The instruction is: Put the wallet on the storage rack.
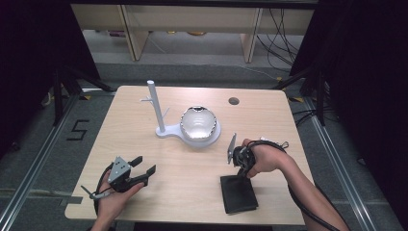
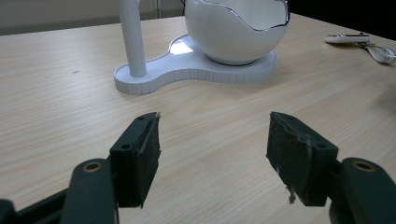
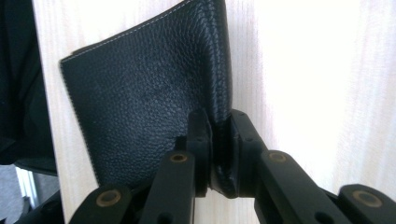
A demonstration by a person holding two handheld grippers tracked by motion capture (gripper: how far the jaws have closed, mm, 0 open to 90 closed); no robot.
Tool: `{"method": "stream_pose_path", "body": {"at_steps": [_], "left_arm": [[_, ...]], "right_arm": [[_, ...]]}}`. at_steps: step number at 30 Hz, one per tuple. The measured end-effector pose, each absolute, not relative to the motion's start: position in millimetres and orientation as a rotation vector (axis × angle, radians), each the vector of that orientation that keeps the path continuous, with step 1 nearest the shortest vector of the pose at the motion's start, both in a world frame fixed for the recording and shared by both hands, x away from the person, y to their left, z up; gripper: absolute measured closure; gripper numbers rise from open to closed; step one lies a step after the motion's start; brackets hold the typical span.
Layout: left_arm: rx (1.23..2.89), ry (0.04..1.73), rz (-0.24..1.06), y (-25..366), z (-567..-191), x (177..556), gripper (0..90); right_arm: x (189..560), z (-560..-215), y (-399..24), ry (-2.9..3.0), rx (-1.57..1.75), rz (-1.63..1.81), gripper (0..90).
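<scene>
Now a wallet (image 3: pixel 144 107) is pinched by the right gripper (image 3: pixel 219 140).
Its folded edge is clamped between the jaws; the left gripper (image 2: pixel 212 149) is held spread, nothing between.

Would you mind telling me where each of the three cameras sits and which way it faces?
High view: above the person's table edge, looking forward and down; both forearms, left gripper and right gripper show.
Left gripper view: rides the left gripper, level across the table toward the white stand; open jaws.
Right gripper view: faces down; jaws pinch the black wallet.
Shared: high view also shows stand and wallet.
</scene>
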State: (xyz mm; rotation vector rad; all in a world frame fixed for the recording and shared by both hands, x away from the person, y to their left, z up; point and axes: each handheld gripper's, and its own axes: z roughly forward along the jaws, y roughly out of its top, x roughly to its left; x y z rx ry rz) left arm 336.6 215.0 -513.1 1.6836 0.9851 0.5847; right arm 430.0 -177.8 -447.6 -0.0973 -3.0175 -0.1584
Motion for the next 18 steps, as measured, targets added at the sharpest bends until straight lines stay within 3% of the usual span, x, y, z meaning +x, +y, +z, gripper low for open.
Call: {"method": "stream_pose_path", "body": {"at_steps": [9,18], "left_arm": [[1.677,0.982,0.579,213,-514,337,33.9],[1.665,0.994,0.590,215,-513,336,33.9]], "right_arm": [[408,-400,-190,-3.231,-0.325,-0.400,81.6],[408,-381,-187,-3.358,-0.357,-0.599,81.7]]}}
